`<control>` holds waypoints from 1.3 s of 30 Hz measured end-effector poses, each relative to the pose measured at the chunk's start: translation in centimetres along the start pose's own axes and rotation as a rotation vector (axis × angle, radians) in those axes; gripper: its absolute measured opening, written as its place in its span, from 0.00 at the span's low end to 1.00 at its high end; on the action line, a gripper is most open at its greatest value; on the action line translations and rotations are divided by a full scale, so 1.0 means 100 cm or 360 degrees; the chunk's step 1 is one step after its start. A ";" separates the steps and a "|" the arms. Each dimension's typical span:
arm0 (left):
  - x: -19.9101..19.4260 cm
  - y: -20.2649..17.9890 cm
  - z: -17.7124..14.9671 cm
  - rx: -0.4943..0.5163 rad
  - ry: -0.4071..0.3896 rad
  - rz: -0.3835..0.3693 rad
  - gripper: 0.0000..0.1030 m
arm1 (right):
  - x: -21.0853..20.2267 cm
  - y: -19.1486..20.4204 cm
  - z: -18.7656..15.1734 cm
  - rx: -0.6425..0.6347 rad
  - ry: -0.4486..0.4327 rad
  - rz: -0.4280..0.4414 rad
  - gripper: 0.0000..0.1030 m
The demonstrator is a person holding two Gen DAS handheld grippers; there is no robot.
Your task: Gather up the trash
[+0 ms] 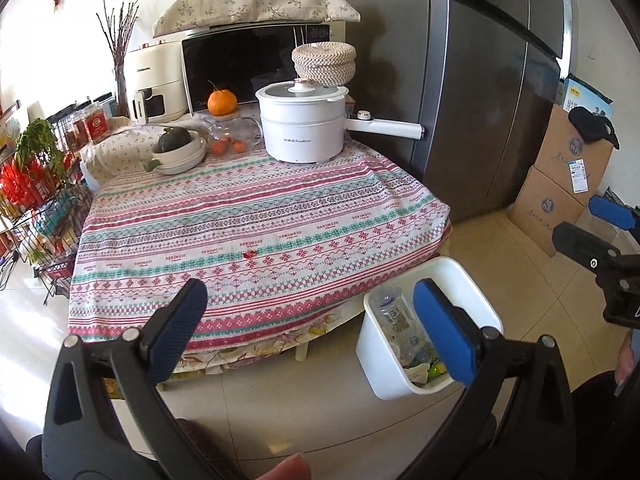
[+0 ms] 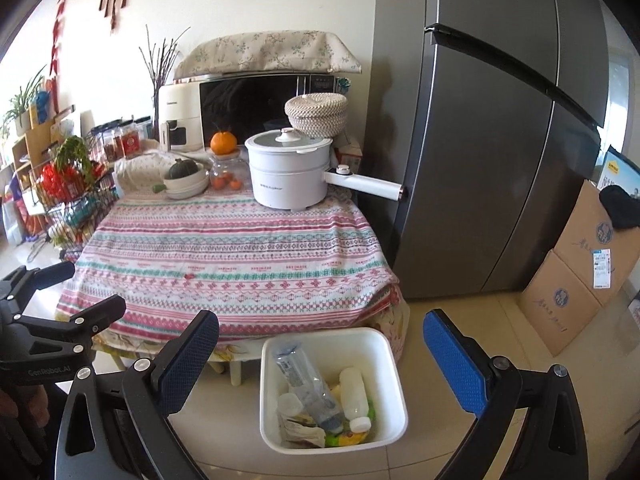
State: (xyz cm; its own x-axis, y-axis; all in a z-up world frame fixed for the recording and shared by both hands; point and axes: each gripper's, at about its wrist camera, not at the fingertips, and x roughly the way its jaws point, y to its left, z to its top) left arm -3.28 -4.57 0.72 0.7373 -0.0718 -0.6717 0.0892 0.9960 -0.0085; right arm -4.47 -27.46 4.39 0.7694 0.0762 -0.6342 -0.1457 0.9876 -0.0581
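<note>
A white bin (image 2: 394,372) stands on the tiled floor by the table's near corner. It holds a clear plastic bottle (image 2: 306,380), a small white bottle (image 2: 354,394) and wrappers. In the left wrist view the same white bin (image 1: 472,292) sits low on the right. My left gripper (image 1: 316,328) is open and empty, above the near table edge and the bin. My right gripper (image 2: 322,364) is open wide over the bin with nothing between its fingers. A tiny red scrap (image 1: 249,255) lies on the patterned tablecloth (image 1: 256,216).
At the back of the table stand a white electric pot (image 2: 290,176) with a long handle, stacked bowls (image 2: 186,186), oranges, an air fryer and a microwave (image 2: 256,108). A grey fridge (image 2: 480,160) rises on the right, cardboard boxes (image 2: 580,276) beside it. A wire rack (image 1: 44,208) stands on the left.
</note>
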 end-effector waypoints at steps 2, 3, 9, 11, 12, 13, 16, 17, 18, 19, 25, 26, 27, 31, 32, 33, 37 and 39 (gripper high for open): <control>-0.001 -0.001 0.000 -0.0001 -0.0007 0.0000 0.99 | 0.001 -0.001 0.000 0.0008 0.0003 0.0000 1.00; -0.002 -0.001 0.000 -0.0001 -0.0007 -0.0002 0.99 | 0.001 -0.001 -0.001 0.0011 0.0006 -0.0003 1.00; -0.003 -0.002 0.001 -0.0004 -0.0015 -0.0002 0.99 | 0.002 0.002 -0.001 0.0000 0.0013 0.0014 1.00; -0.004 -0.002 0.001 -0.0003 -0.0019 0.0003 0.99 | 0.002 0.003 -0.001 -0.0003 0.0014 0.0013 1.00; -0.004 -0.001 0.001 -0.0004 -0.0021 0.0005 0.99 | 0.002 0.003 -0.001 -0.0004 0.0016 0.0015 1.00; -0.004 -0.002 0.002 -0.0005 -0.0020 0.0005 0.99 | 0.002 0.003 -0.002 -0.0002 0.0017 0.0018 1.00; -0.004 -0.002 0.002 -0.0010 -0.0023 0.0006 0.99 | 0.003 0.002 -0.002 -0.0002 0.0018 0.0021 1.00; -0.004 -0.003 0.002 -0.0013 -0.0024 0.0010 0.99 | 0.003 0.003 -0.002 0.0000 0.0019 0.0027 1.00; -0.004 -0.004 0.003 -0.0014 -0.0024 0.0011 0.99 | 0.004 0.003 -0.003 0.0003 0.0019 0.0031 1.00; -0.004 -0.003 0.003 -0.0015 -0.0024 0.0009 0.99 | 0.005 0.003 -0.003 0.0005 0.0021 0.0034 1.00; -0.004 -0.003 0.003 -0.0016 -0.0018 0.0001 0.99 | 0.006 0.005 -0.004 0.0006 0.0028 0.0033 1.00; -0.004 -0.004 0.003 -0.0017 -0.0018 0.0000 0.99 | 0.006 0.005 -0.004 0.0006 0.0026 0.0033 1.00; -0.005 -0.004 0.003 -0.0016 -0.0020 0.0000 0.99 | 0.006 0.005 -0.004 0.0005 0.0027 0.0033 1.00; -0.005 -0.003 0.004 -0.0024 -0.0022 0.0001 0.99 | 0.007 0.006 -0.003 0.0014 0.0025 0.0033 1.00; -0.005 -0.003 0.004 -0.0024 -0.0021 0.0001 0.99 | 0.007 0.006 -0.003 0.0013 0.0025 0.0033 1.00; -0.005 -0.003 0.004 -0.0025 -0.0020 0.0000 0.99 | 0.007 0.005 -0.003 0.0012 0.0024 0.0033 1.00; -0.005 -0.003 0.004 -0.0027 -0.0019 0.0000 0.99 | 0.007 0.006 -0.003 0.0012 0.0026 0.0039 1.00; -0.005 -0.004 0.004 -0.0023 -0.0016 -0.0003 0.99 | 0.007 0.007 -0.003 0.0014 0.0027 0.0038 1.00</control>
State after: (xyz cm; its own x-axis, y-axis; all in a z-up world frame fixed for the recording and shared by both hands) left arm -3.43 -4.91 1.34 0.7436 -0.0740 -0.6645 0.0809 0.9965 -0.0204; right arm -4.20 -26.80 3.67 0.7550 0.0978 -0.6484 -0.1585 0.9867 -0.0358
